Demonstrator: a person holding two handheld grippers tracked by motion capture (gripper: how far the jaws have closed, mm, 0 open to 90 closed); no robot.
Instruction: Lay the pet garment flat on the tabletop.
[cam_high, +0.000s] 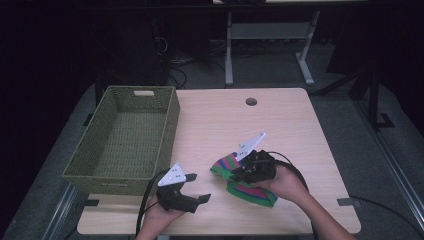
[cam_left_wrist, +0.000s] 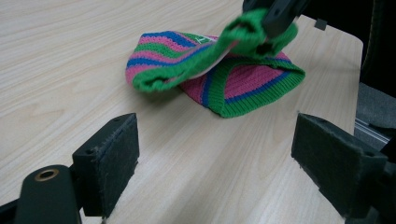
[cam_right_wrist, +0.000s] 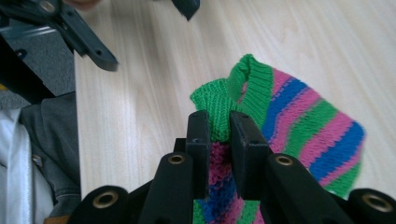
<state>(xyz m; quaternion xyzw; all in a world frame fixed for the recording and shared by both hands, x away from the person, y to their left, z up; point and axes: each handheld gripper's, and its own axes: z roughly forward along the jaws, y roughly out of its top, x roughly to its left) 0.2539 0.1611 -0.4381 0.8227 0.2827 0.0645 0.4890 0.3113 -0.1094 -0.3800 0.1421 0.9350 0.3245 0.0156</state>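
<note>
near the front right of the pale wooden bench (cam_high: 295, 125), the right gripper (cam_high: 235, 172) has its fingers (cam_right_wrist: 201, 140) clamped on the green cuff of a knitted hat (cam_high: 250, 192) striped in pink, blue and green, one fold raised off the wood while the rest lies flat on the surface. beside it to the left, close to the bench's front edge, the left gripper (cam_high: 199, 187) hangs just above the wood with its fingers (cam_left_wrist: 112, 158) wide apart and nothing between them, the hat lying a little way ahead of them. at the left edge stands a green woven basket (cam_high: 170, 117), its near corner just beside the left gripper. between basket and hat runs a stretch of bare wood. toward the far edge sits a round cable hole (cam_high: 251, 101), well apart from both hands. beyond the bench, a grey desk frame (cam_high: 270, 35) stands on the dark floor.
</note>
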